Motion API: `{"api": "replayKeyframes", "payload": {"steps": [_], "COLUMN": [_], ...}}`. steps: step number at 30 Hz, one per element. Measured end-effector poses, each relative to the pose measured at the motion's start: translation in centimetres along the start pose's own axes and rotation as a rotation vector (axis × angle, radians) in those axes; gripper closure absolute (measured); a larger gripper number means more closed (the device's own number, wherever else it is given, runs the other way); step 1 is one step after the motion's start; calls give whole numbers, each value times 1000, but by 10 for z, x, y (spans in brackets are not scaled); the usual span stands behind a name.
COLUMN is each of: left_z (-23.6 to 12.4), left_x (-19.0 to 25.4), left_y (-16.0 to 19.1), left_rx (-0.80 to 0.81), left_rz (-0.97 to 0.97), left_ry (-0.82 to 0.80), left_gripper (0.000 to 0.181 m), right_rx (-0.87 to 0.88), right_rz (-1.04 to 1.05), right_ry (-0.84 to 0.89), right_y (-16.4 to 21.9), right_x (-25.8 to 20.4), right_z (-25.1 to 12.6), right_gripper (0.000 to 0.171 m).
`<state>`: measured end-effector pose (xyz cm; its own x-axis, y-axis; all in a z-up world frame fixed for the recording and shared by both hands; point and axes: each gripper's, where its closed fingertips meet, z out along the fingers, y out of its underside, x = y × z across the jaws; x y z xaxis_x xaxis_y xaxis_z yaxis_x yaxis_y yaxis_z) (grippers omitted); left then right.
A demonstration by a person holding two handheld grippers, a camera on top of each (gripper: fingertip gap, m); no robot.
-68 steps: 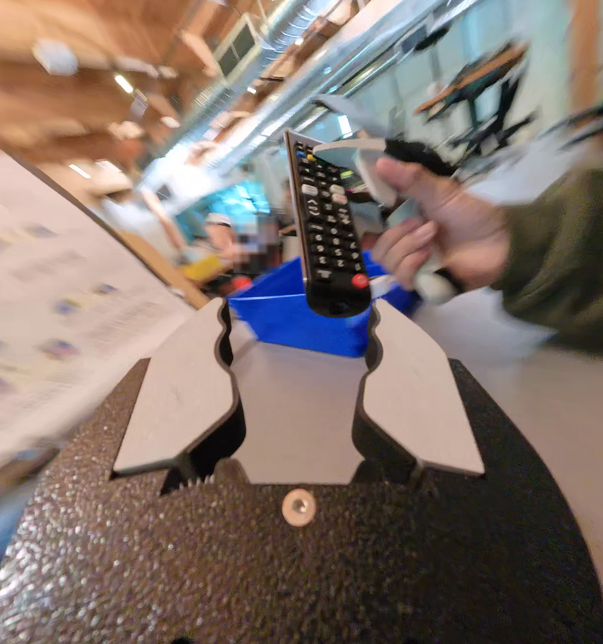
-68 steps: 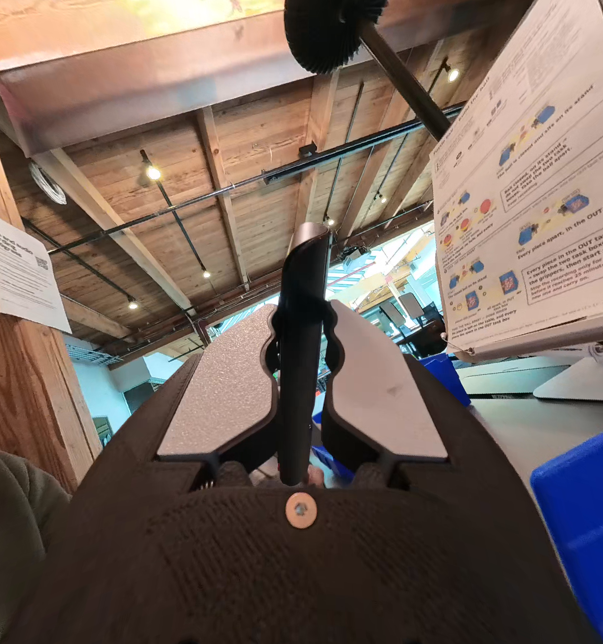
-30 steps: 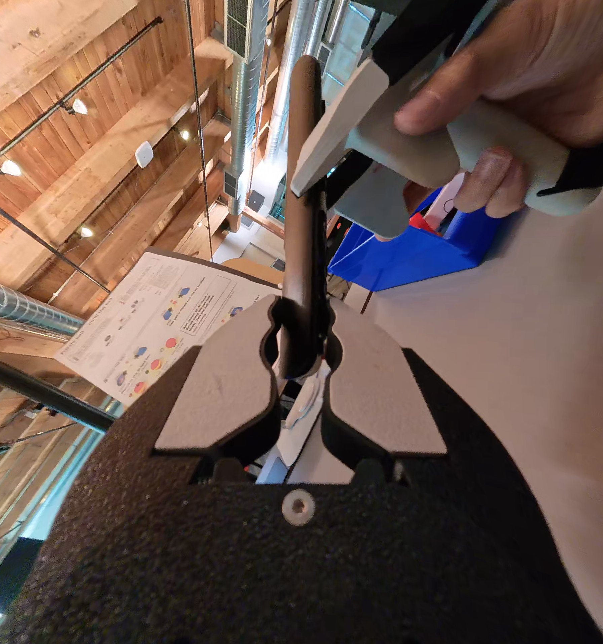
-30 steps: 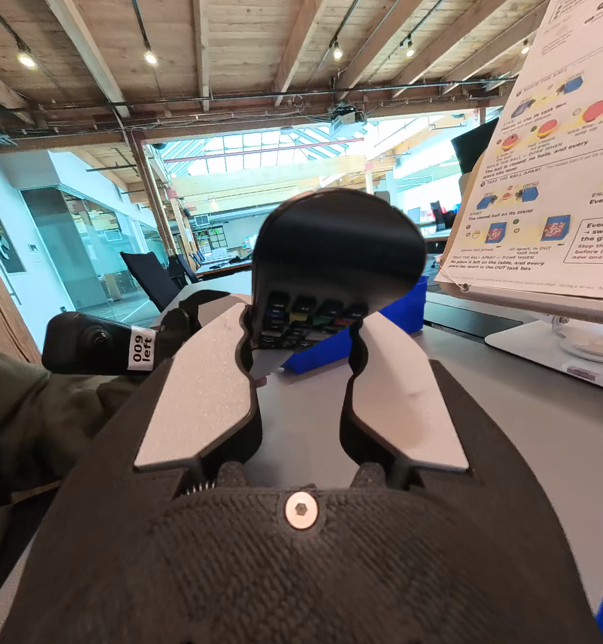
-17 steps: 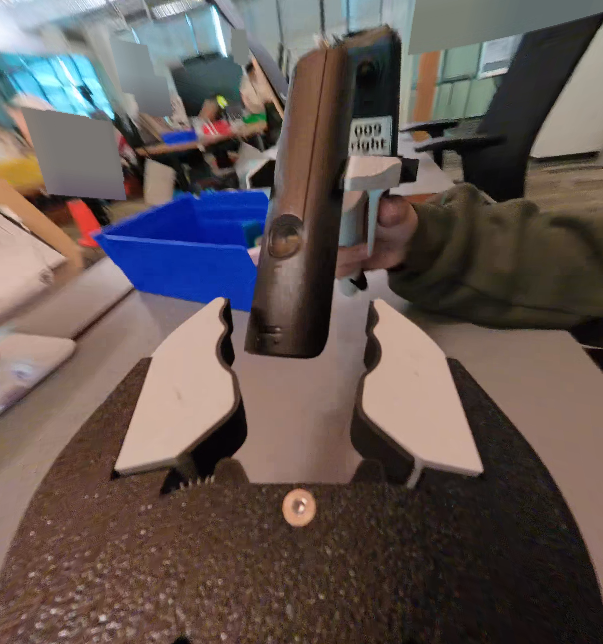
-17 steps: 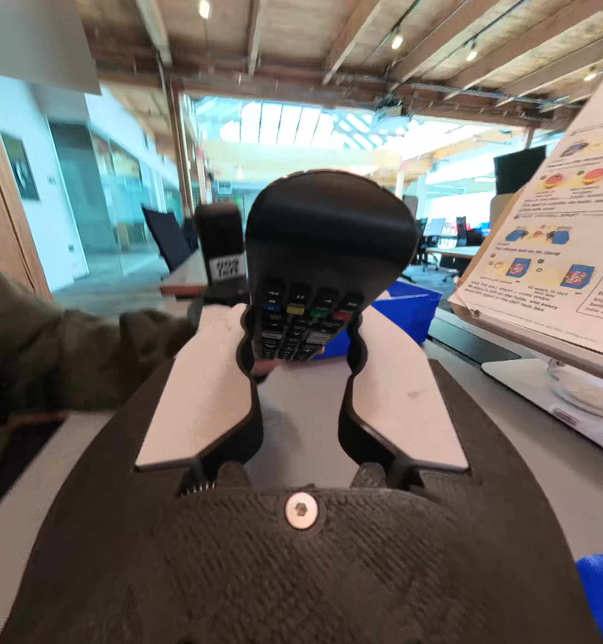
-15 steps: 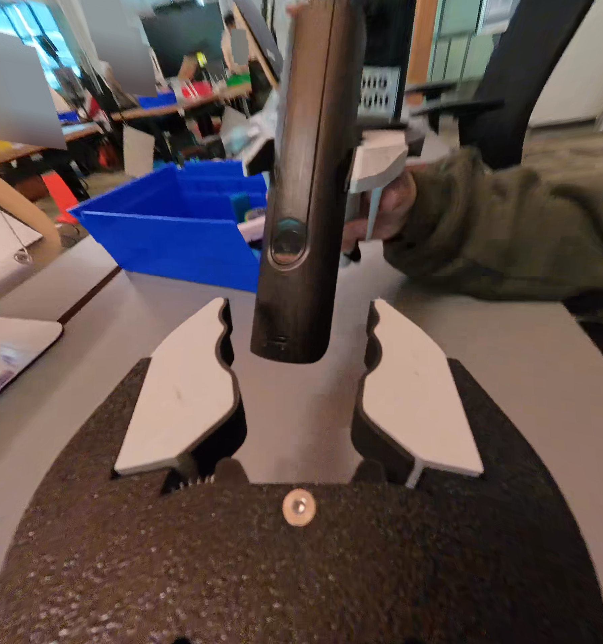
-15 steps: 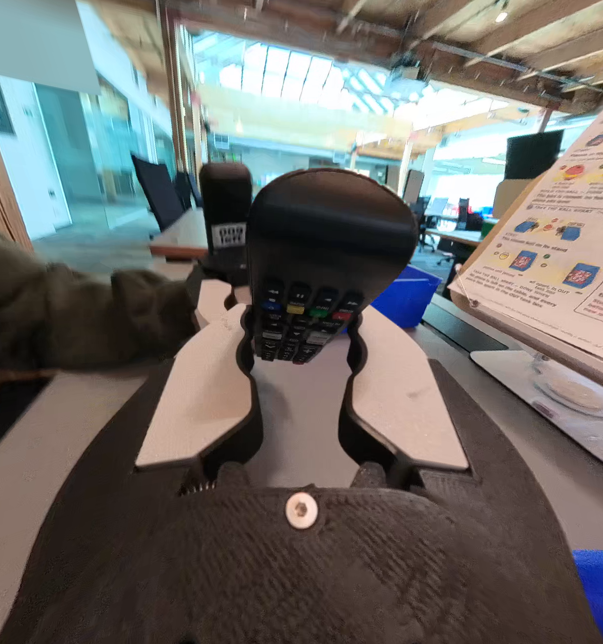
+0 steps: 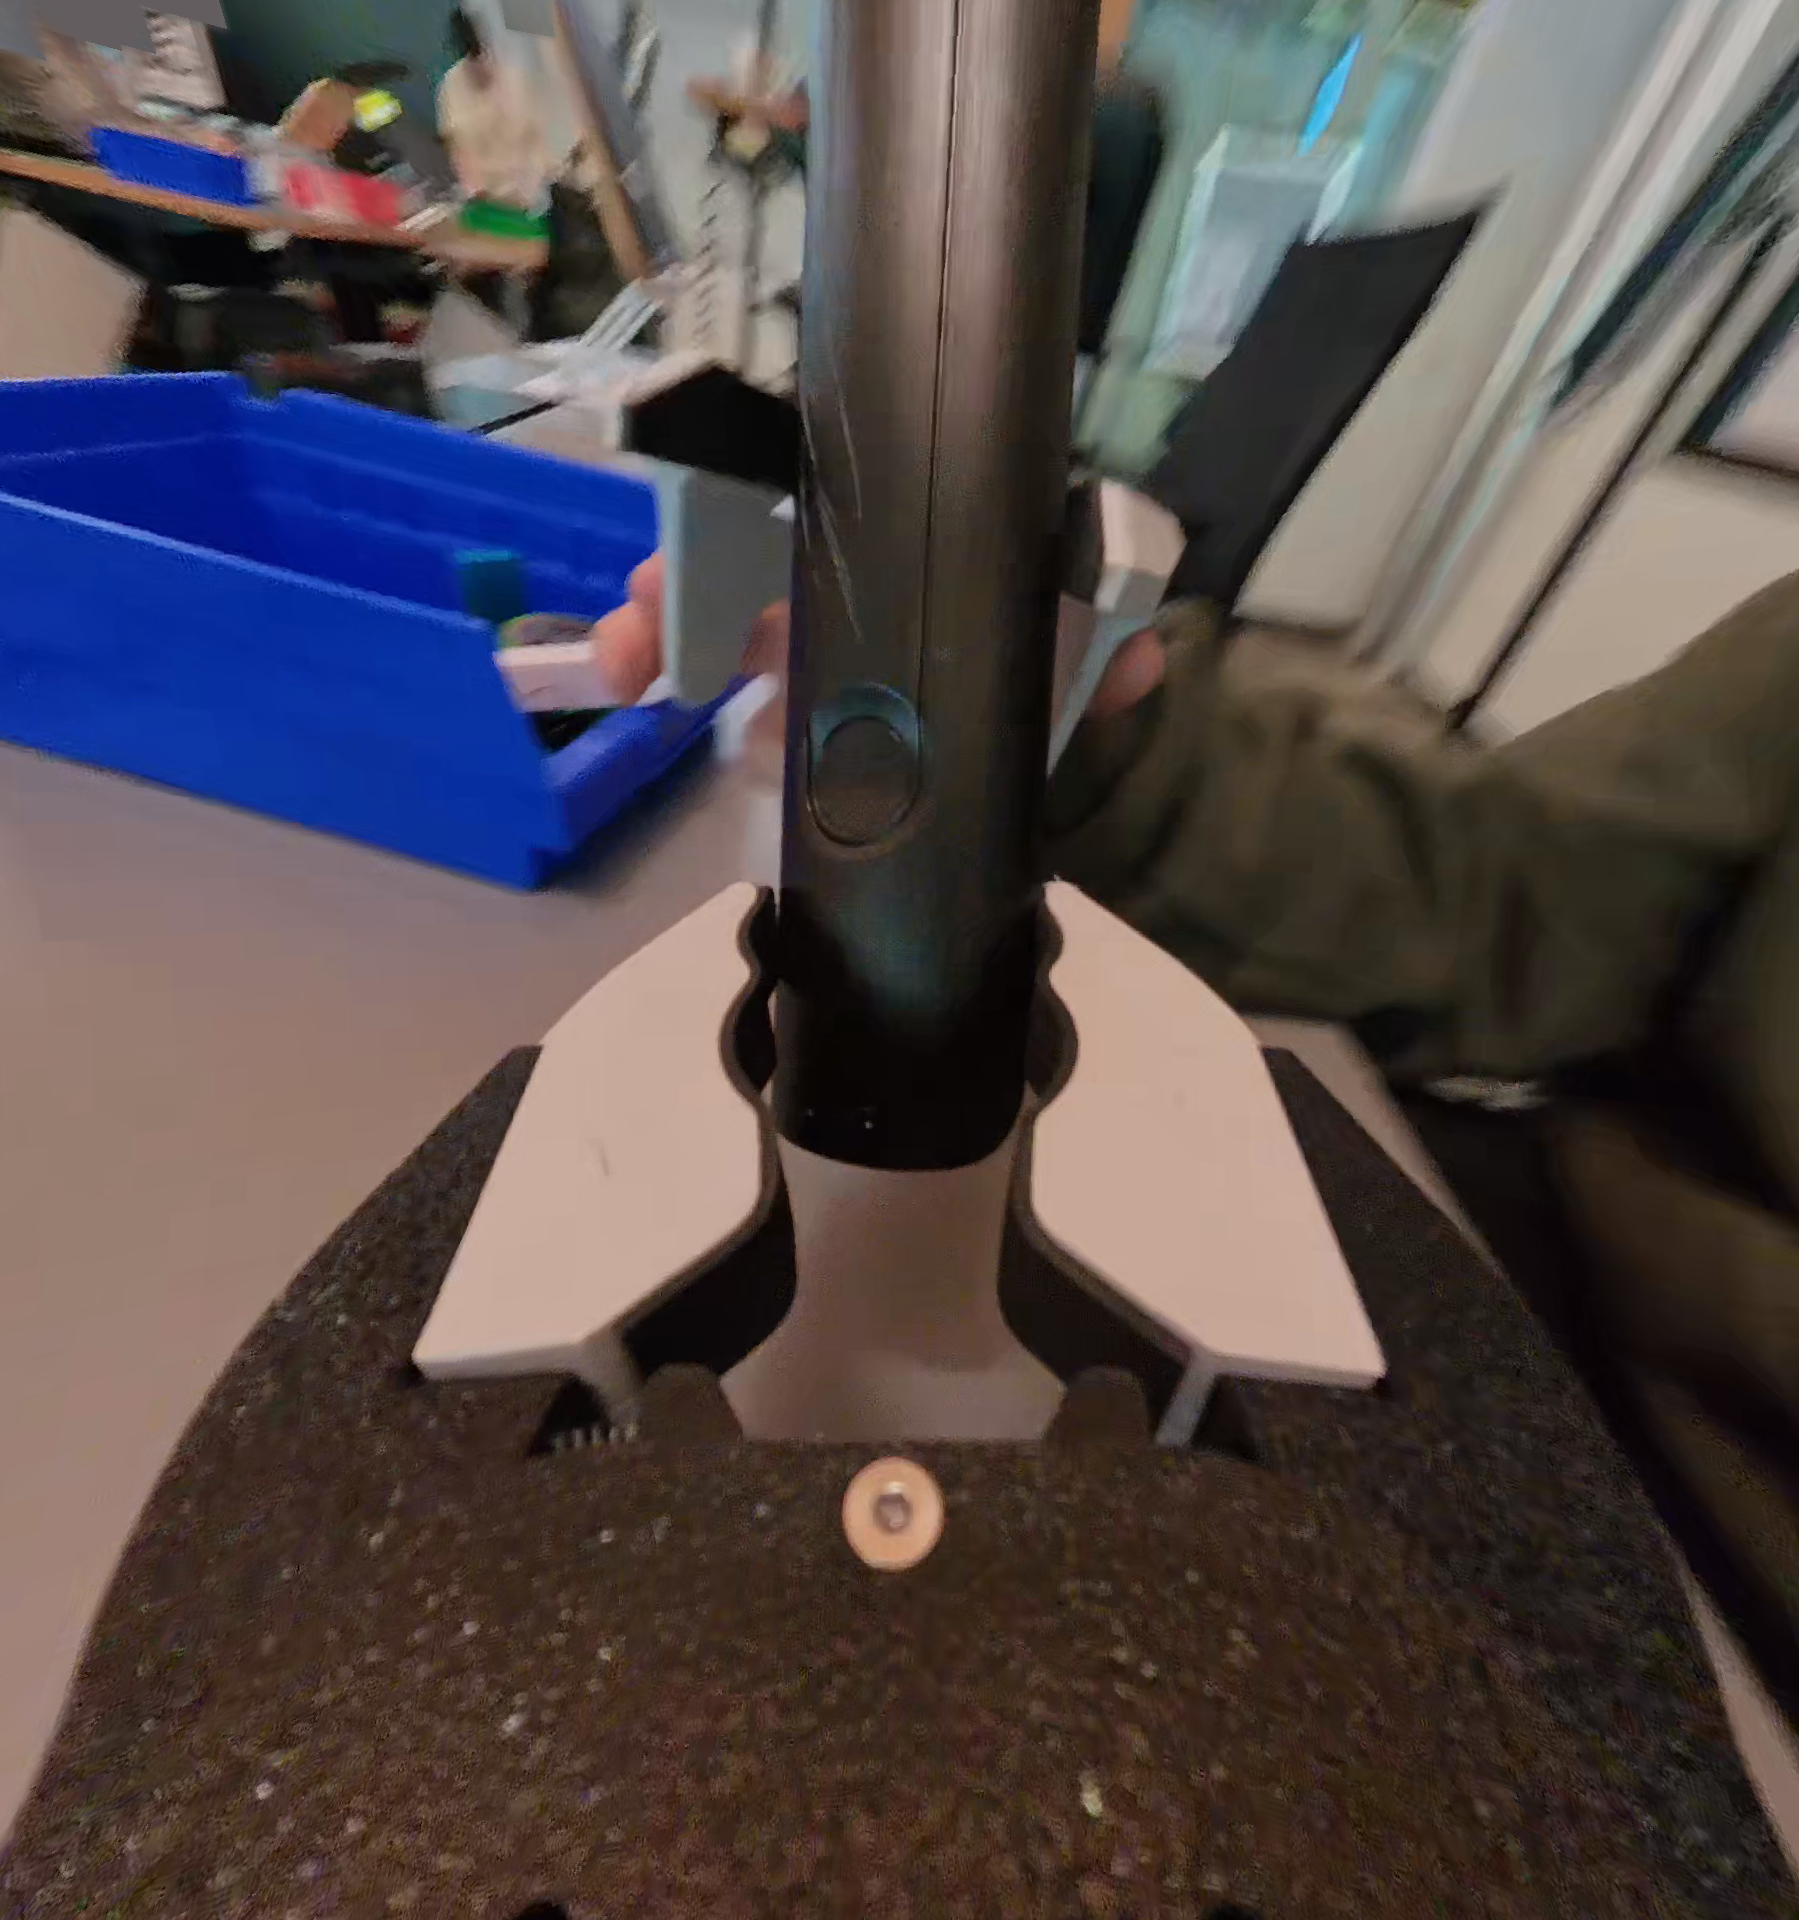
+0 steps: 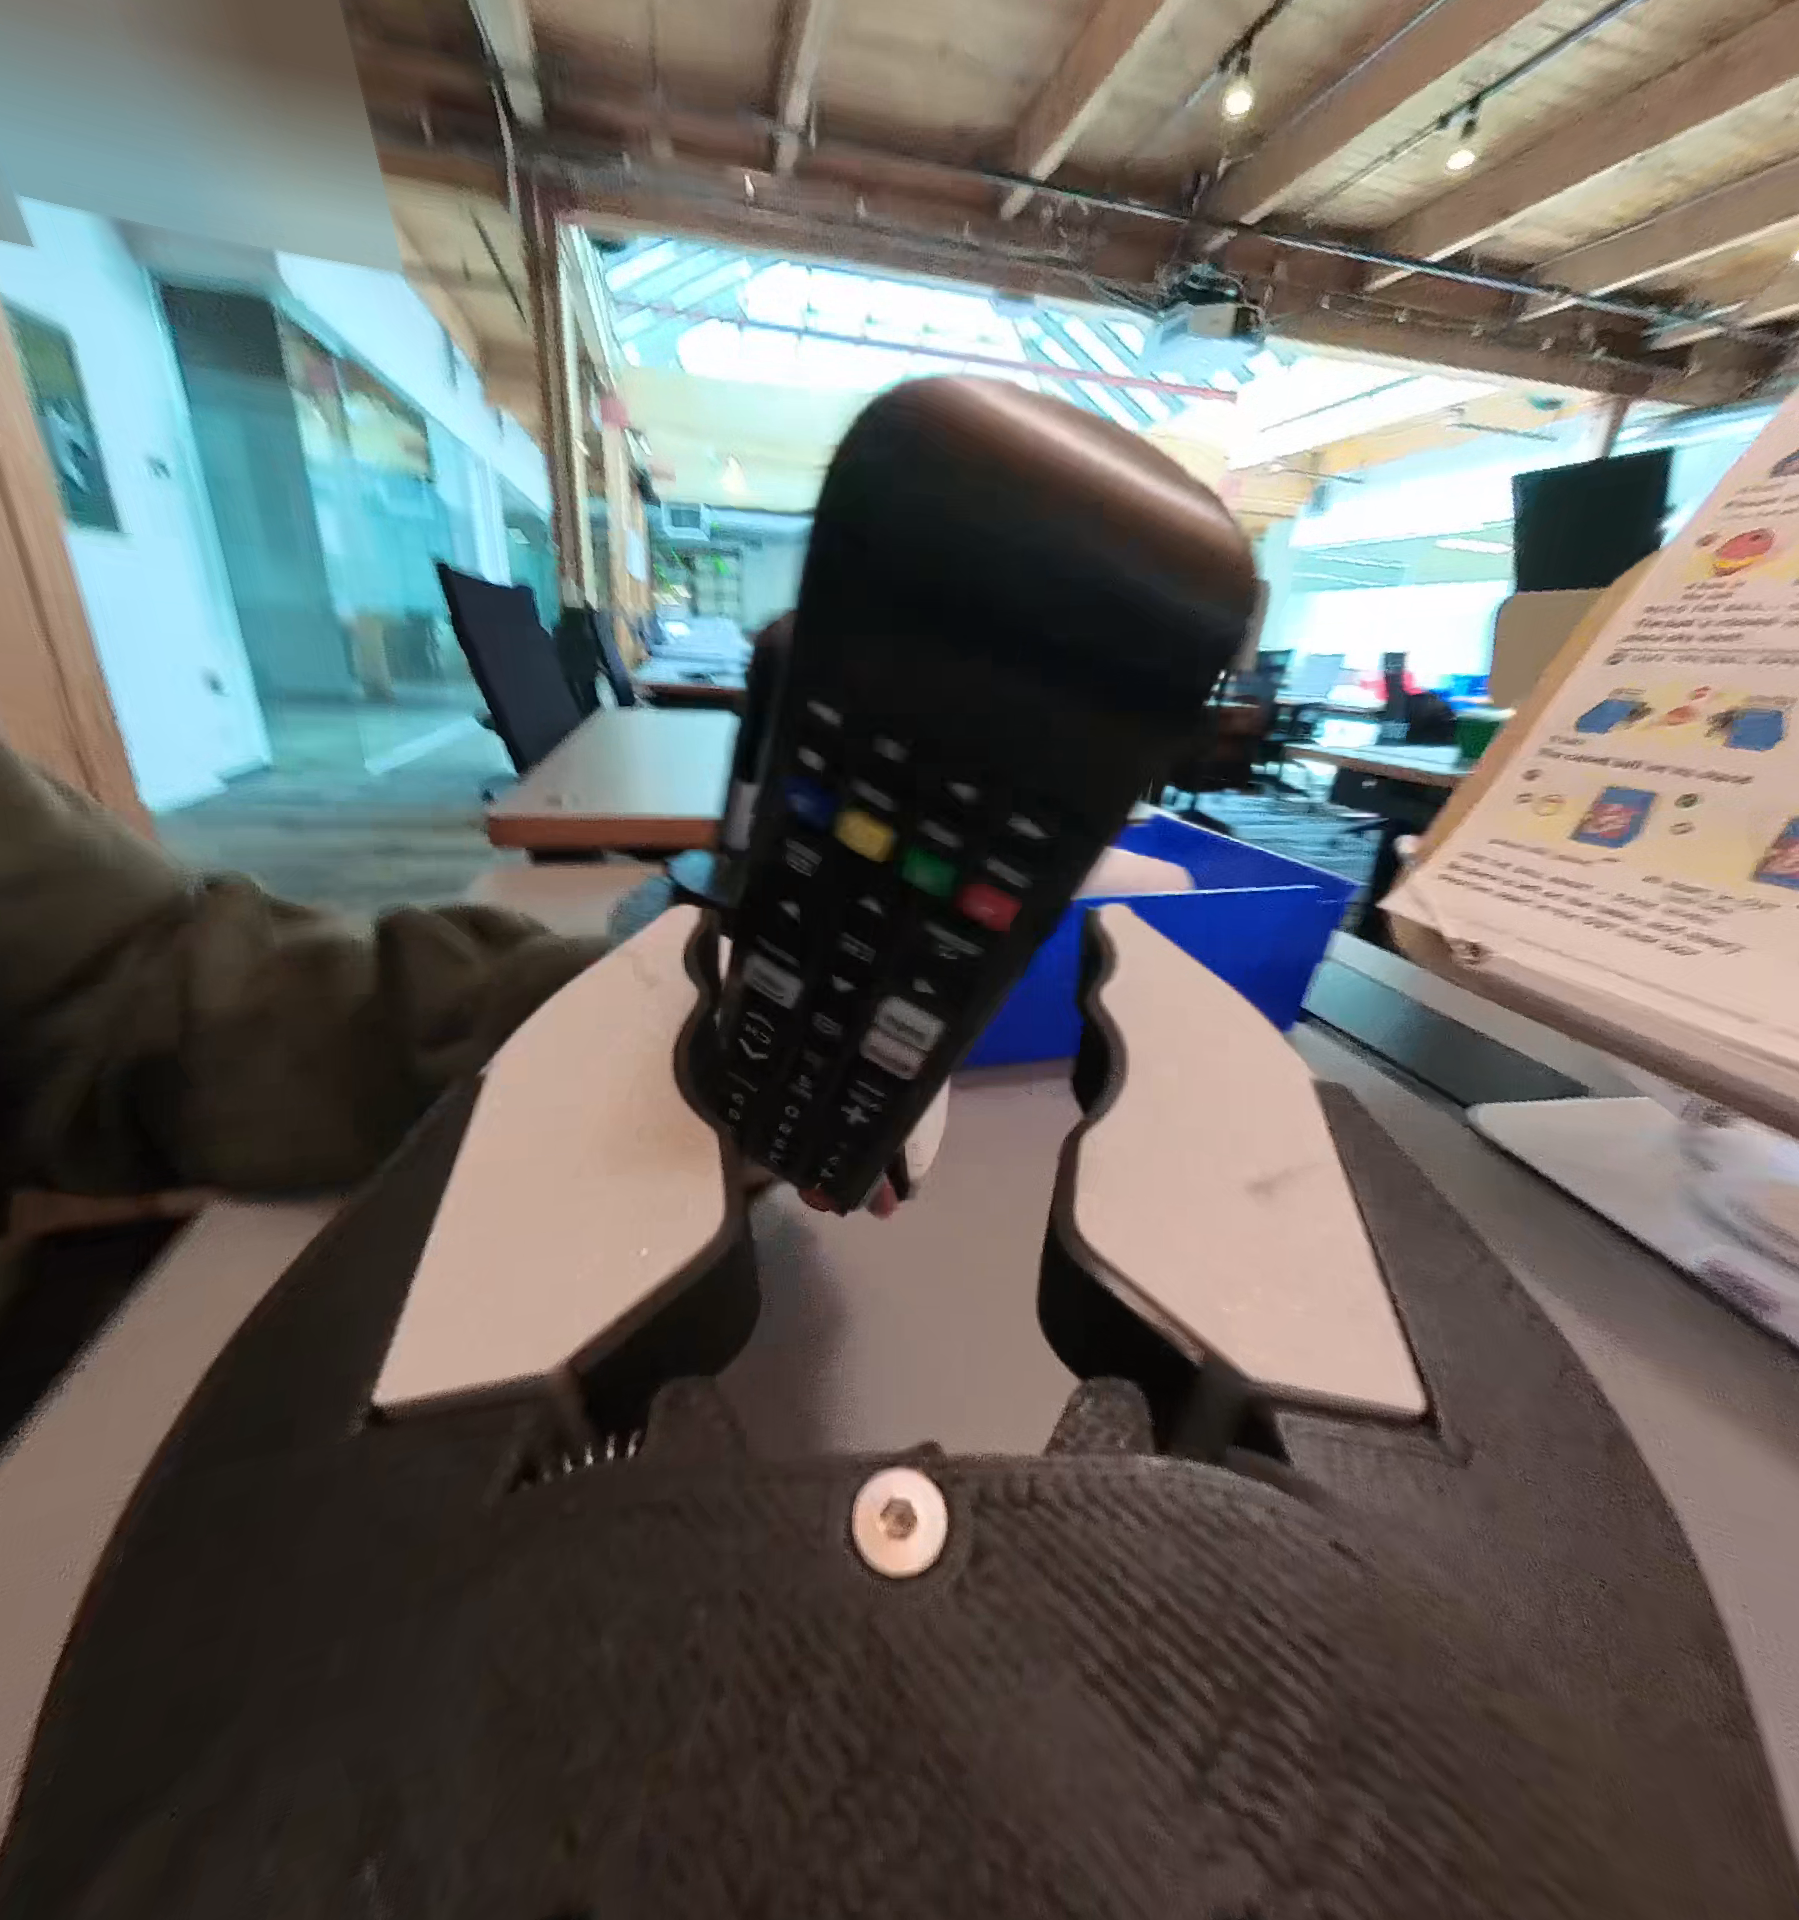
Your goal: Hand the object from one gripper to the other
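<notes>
A grey tabletop [image 9: 251,1039] spreads beneath both sets of fingers. Beyond and to the left of the left gripper's fingers lies an open blue plastic bin [image 9: 251,644] holding a few small items, too blurred to name. On the right of those fingers an olive-green sleeve [image 9: 1394,831] reaches in behind the task's thing. In the right wrist view a second blue bin [image 10: 1207,935] sits past the fingertips, and to the right of the fingers leans a printed instruction sheet on a board [image 10: 1653,831].

The long black remote control [image 9: 926,623] stands nearly upright between the two tools. Its long axis runs away from the left gripper [image 9: 903,997], whose grey fingers are closed against both sides of the remote's lower end, showing its smooth back and side seam. From the right gripper [image 10: 890,1029] the keypad face shows, coloured buttons toward that camera, the rounded far end tilted up and slightly right. The right gripper's fingers are spread wider than the remote: the left finger [image 10: 583,1143] lies against or just beside its edge, while the right finger [image 10: 1217,1164] stands clearly apart from it, so this tool has no clamp on it.
</notes>
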<state>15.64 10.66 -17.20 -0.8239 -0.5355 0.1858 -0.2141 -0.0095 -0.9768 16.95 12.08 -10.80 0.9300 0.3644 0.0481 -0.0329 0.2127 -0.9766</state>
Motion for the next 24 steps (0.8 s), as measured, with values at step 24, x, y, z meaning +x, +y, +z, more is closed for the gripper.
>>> {"api": "replayKeyframes", "payload": {"steps": [24], "left_z": [-7], "left_x": [-53], "left_y": [0], "left_rx": [-131], "left_rz": [549], "left_ry": [-609], "left_gripper": [113], "right_rx": [34], "right_rz": [177], "right_ry": [394], "right_y": [-6], "right_x": [51], "right_z": [-7], "right_gripper": [146]}}
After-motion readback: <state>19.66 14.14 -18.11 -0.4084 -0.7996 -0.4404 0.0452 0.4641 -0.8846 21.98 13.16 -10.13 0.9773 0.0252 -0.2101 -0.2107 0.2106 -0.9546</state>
